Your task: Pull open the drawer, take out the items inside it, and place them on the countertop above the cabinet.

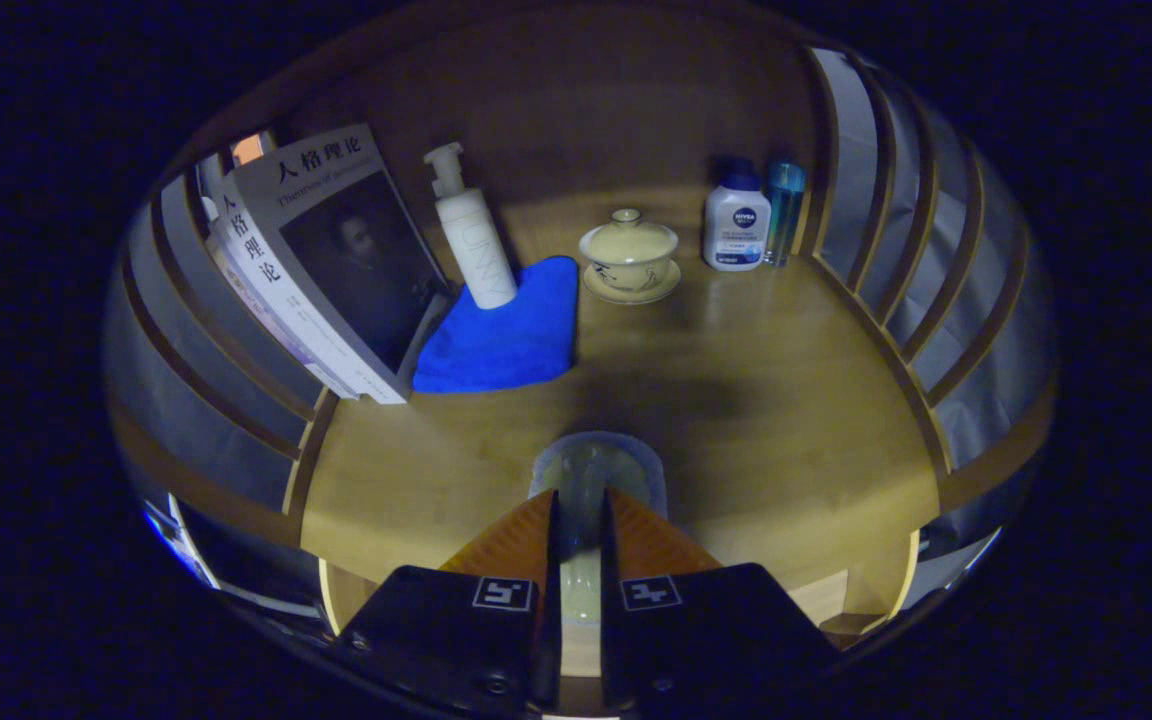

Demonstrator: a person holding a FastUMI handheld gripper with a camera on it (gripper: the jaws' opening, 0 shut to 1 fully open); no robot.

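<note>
My gripper [579, 497] is over the wooden countertop [766, 420], near its front edge. Its two orange fingers [511, 535] stand close together, shut on a clear, pale container [596, 458]. The container's rounded rim sticks out just ahead of the fingertips. Its lower part is hidden between the fingers. I cannot tell whether it touches the countertop.
Beyond the fingers a blue cloth [511, 335] lies with a white pump bottle [471, 235] on it. Books [321, 260] lean at the left. A lidded tea bowl on a saucer [629, 255], a white bottle [736, 220] and a blue bottle [784, 210] stand at the back. Slatted rails [896, 250] close both sides.
</note>
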